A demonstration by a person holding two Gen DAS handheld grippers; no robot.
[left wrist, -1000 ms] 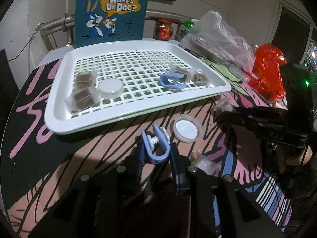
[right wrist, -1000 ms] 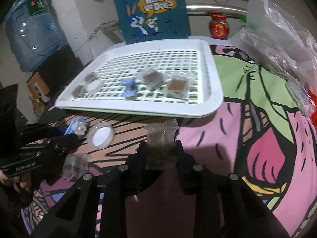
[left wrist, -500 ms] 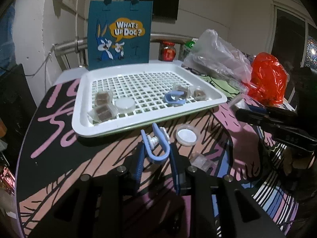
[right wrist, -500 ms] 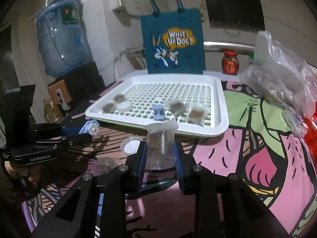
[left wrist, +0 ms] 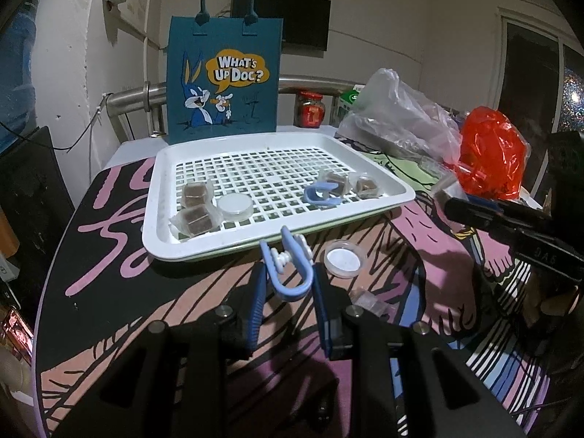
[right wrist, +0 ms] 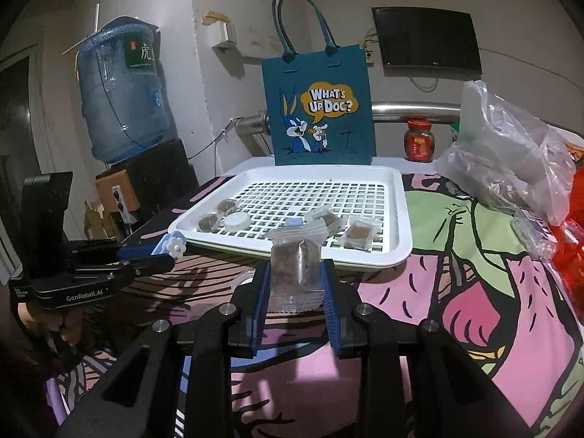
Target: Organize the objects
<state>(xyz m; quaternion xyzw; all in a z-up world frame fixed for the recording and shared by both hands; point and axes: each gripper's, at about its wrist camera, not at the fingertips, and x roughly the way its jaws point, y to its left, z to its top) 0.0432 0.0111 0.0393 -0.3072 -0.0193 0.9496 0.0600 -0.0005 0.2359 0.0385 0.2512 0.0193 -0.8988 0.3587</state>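
My left gripper (left wrist: 288, 284) is shut on a light-blue clip with a white flower screw (left wrist: 290, 268), held above the table in front of the white slotted tray (left wrist: 157, 215). My right gripper (right wrist: 295, 284) is shut on a clear packet with a brown cube (right wrist: 295, 272), held upright just short of the tray's near rim (right wrist: 399, 252). The tray holds wrapped brown cubes (left wrist: 195, 215), a round white lid (left wrist: 235, 206) and a second blue clip (left wrist: 321, 195). On the table lie a round clear lid (left wrist: 343, 257) and another small packet (left wrist: 368, 301).
A blue cartoon tote bag (left wrist: 222, 80) stands behind the tray. Clear plastic bags (left wrist: 398, 116), a red bag (left wrist: 491, 153) and a red jar (left wrist: 309, 113) crowd the right side. A water bottle (right wrist: 122, 91) stands off the table's left.
Both grippers have lifted and tilted up with their loads, so more of the tray, the bag and the room shows. The grips are unchanged.
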